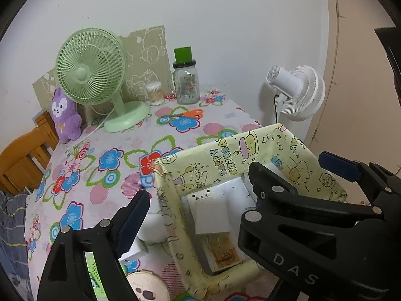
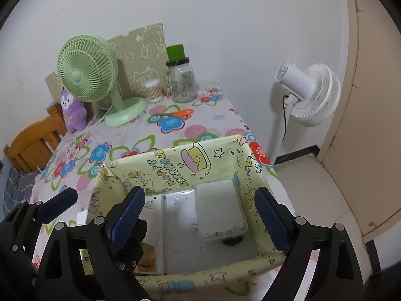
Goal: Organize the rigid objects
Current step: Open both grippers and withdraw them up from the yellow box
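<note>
I am holding both sets of fingers spread wide above the yellow cartoon-print box, gripping nothing. My left gripper is hanging over the box's left wall, with 1 finger outside it. My right gripper is hovering over the box's inside, and its right finger is standing over the right wall.

The task's things are lying inside the box: a white rectangular container on the right of the floor, with a small dark round thing just showing under its near edge, and a flat white packet on the left, lying on an orange-printed pack. The packet's small black label is too small to read. The box's far wall is reading "HAPPY BIRTHDAY" upside down, and the black frame of the gripper crossing the left wrist view is reading "DAS".

Outside the box, near my left finger, a small white box, a white rounded thing behind it, and a round cream compact are sitting on the flower-print surface.

Further back are standing a green desk fan, a purple plush toy, a tub of cotton swabs, and a glass jar with a green cap. Orange-handled scissors are lying in front of the jar. A white pedestal fan is standing on the floor beside the surface.
</note>
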`<state>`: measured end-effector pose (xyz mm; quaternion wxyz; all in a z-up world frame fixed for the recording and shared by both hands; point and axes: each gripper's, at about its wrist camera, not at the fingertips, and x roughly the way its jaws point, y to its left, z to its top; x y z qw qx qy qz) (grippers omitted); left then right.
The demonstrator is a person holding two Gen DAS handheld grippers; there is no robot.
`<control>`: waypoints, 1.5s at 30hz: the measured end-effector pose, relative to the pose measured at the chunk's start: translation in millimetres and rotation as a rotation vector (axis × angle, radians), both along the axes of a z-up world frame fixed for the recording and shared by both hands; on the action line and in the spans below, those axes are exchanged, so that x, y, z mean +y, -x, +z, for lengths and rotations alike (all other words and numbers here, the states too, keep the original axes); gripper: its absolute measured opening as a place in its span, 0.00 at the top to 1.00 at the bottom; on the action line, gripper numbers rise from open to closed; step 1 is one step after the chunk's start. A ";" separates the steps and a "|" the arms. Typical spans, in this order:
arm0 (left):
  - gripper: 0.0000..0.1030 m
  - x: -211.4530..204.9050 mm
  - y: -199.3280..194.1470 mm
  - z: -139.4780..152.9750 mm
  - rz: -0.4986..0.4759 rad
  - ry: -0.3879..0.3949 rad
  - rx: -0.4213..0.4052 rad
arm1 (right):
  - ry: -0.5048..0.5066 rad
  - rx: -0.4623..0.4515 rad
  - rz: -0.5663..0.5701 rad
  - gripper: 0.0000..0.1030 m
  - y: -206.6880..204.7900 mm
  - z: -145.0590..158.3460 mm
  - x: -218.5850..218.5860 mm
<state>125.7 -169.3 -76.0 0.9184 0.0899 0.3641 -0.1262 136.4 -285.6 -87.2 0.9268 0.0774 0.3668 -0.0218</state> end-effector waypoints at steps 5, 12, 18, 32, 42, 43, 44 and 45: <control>0.13 11.2 11.8 8.8 -0.009 0.005 -0.028 | 0.010 -0.020 0.001 0.07 10.9 9.7 9.1; 0.07 30.3 25.0 16.0 0.004 0.025 -0.049 | 0.031 -0.024 0.014 0.06 23.6 19.9 27.2; 0.05 50.4 34.6 19.1 0.010 0.071 -0.051 | 0.041 -0.034 0.027 0.06 34.0 27.2 43.6; 0.00 96.0 57.3 26.0 0.056 0.101 -0.076 | 0.058 -0.073 0.072 0.06 57.8 39.8 83.9; 0.00 122.5 70.6 21.9 0.071 0.082 -0.093 | 0.066 -0.107 0.113 0.06 72.8 38.1 112.7; 0.00 125.3 71.7 20.6 0.074 0.076 -0.094 | 0.073 -0.109 0.116 0.06 74.0 37.4 116.2; 0.00 127.3 72.5 19.9 0.077 0.074 -0.095 | 0.078 -0.111 0.119 0.06 74.6 36.8 118.7; 0.00 129.8 73.2 19.0 0.080 0.073 -0.094 | 0.080 -0.113 0.122 0.06 75.5 36.4 120.9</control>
